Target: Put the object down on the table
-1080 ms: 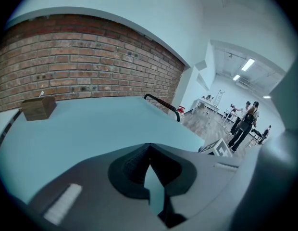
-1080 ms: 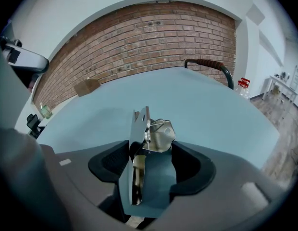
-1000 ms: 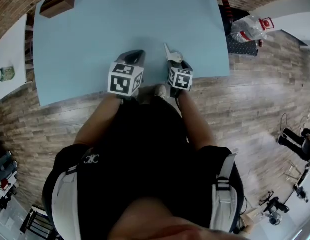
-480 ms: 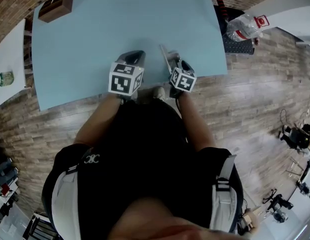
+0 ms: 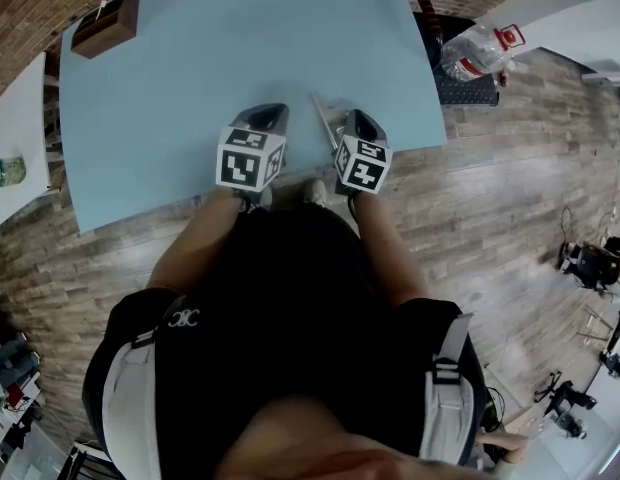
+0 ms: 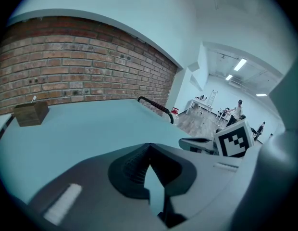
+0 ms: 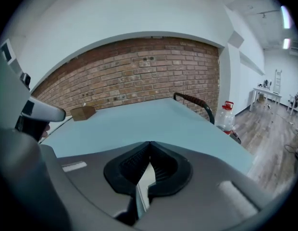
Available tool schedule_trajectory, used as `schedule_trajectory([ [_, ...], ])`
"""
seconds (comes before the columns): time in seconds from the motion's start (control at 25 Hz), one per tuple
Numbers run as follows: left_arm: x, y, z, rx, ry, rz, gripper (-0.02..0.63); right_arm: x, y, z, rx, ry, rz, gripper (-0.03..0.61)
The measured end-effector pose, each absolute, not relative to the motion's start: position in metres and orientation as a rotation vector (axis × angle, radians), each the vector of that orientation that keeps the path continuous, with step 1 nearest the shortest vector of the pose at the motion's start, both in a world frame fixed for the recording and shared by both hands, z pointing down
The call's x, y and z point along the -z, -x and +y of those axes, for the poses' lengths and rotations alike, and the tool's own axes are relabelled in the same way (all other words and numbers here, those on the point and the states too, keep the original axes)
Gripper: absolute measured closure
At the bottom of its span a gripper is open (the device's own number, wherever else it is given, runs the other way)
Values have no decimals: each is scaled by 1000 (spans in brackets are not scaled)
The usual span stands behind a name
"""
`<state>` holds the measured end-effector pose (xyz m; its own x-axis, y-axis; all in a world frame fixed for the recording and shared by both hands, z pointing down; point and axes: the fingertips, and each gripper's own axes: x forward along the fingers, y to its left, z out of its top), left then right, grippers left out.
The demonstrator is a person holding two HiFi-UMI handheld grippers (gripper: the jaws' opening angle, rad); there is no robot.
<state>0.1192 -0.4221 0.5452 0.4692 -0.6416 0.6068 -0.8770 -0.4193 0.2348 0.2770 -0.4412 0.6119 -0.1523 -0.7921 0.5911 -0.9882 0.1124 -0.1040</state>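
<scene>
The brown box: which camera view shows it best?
The head view: the brown box stands whole at the table's far left corner. The left gripper view shows the box side-on, softer; the right gripper view shows the box small and far.

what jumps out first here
A big pale blue table fills most of the head view. At its near edge are the left gripper and right gripper, each topped by a black-and-white marker cube, both with jaws together. A small brown box stands alone at the far left corner, with a brick wall behind it.
</scene>
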Motion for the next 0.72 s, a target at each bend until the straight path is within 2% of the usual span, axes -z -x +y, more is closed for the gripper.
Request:
schedule_trajectory([
  [0.28,-539,-127,-425,-579,-2226,-1241,614,-534,-262,-451,-504,-1784,-2194,565],
  [0.72,-528,-143,-435,-549,-2277,-1235,614,-480,-263,-437,-500,-1777,-2330,566],
])
